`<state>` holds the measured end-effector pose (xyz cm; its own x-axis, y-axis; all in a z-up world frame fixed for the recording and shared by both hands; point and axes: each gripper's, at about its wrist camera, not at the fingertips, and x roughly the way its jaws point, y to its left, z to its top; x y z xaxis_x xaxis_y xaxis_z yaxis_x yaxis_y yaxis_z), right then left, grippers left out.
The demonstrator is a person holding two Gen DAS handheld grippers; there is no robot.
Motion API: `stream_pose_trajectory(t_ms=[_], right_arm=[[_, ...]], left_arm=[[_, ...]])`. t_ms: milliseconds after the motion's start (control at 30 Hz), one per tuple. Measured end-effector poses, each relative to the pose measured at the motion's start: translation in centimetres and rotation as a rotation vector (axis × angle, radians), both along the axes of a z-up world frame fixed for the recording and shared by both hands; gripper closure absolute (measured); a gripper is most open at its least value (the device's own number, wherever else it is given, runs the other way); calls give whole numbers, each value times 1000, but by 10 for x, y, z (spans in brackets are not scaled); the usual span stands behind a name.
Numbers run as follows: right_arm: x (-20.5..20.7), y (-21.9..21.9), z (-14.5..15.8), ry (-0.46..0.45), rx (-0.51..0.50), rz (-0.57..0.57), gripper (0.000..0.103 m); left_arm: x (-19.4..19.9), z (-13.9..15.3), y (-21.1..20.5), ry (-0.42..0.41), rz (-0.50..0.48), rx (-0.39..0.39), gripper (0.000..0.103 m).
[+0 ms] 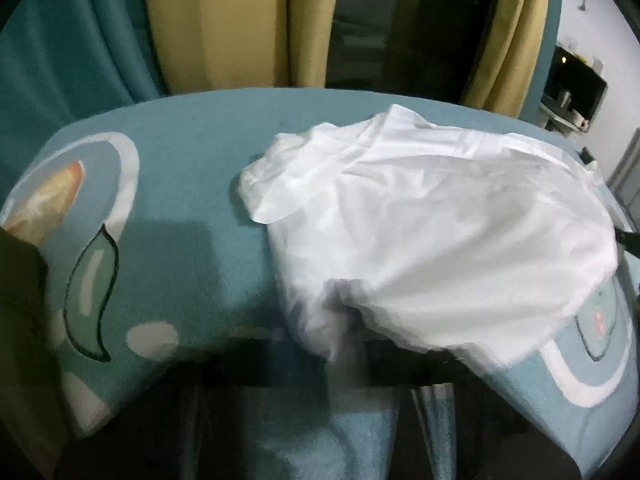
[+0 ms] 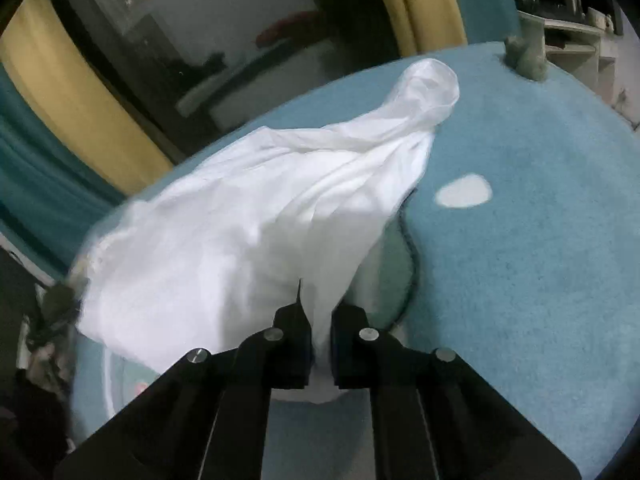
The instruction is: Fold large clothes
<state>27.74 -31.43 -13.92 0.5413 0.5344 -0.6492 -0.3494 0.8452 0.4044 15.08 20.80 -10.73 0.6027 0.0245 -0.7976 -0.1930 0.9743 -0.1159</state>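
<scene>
The right gripper [image 2: 320,344] has its two black fingers [image 2: 294,344] drawn close together on a gathered fold of the white garment [image 2: 248,224], with a narrow strip of cloth showing in the slot between them. From that pinch the garment fans out up and to the left across the teal blanket [image 2: 520,240], its far end narrowing into a rumpled tube near the blanket's back edge. A white patch [image 2: 464,191] in the blanket's pattern lies just to the right of the cloth, apart from it. In the left wrist view the left gripper [image 1: 352,364] shows only as a dark, blurred shape at the bottom of the frame, and the near edge of the white garment [image 1: 440,232] bunches down to it; whether its fingers are closed on the cloth I cannot tell through the blur. In this view the garment lies crumpled over the right half of the teal blanket [image 1: 192,184], one sleeve-like flap folded over toward the left. A leaf-shaped motif [image 1: 94,292] of the blanket pattern lies well to the left of the cloth. Yellow curtains [image 1: 216,24] hang beyond the blanket on either side of a dark window [image 1: 380,20].
</scene>
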Motion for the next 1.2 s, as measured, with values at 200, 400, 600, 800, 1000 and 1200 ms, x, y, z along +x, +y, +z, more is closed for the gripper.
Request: stream_pose_trajectory(t_ms=[200, 400, 600, 800, 1000, 1200], right_arm=[[-46, -25, 33, -52, 10, -12, 97], [-91, -42, 30, -32, -15, -28, 97], [-135, -70, 23, -3, -71, -51, 97], [-135, -70, 13, 12, -262, -71, 68], [-124, -71, 54, -134, -331, -172, 48], [-118, -35, 44, -148, -213, -82, 47]], left_arm=[[-44, 22, -4, -52, -9, -23, 100], [-93, 35, -36, -68, -34, -42, 100], [-143, 14, -57, 52, -87, -94, 98], [-141, 33, -41, 41, -39, -31, 77], [-100, 52, -62, -33, -192, -135, 71], [-29, -6, -62, 89, -195, -117, 72]])
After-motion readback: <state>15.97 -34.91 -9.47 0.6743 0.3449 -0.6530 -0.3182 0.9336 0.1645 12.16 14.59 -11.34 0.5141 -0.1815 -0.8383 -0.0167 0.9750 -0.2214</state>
